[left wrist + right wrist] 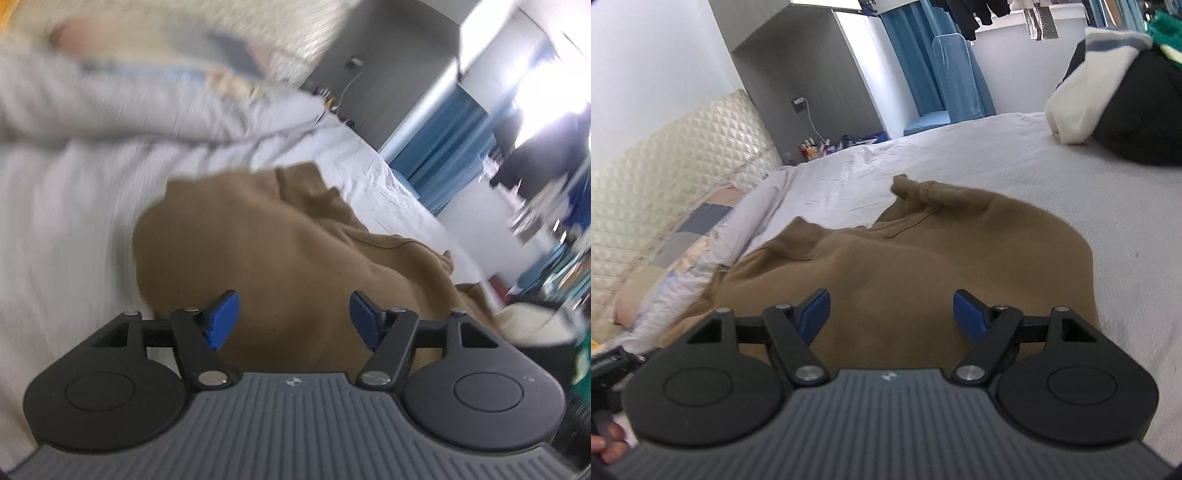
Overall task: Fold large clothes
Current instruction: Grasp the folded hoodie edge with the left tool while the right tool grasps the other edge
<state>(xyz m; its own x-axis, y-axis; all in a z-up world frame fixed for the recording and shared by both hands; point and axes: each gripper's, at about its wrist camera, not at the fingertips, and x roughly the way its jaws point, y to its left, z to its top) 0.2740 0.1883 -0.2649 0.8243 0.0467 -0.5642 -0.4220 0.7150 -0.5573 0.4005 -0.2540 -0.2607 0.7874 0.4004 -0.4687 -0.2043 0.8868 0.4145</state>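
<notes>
Blue-padded tongs [892, 314] over rumpled brown sweatshirt [905, 266]

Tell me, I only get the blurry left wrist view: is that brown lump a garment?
Observer: Yes, a brown knit sweater, crumpled on the grey bedsheet; its ribbed cuff shows.
Operator: Anything else on the bed?
Observer: A black and cream clothes pile at the far right corner.
Operator: Is the other tool holding anything?
Observer: No, the right tool is open above the sweater.
</notes>
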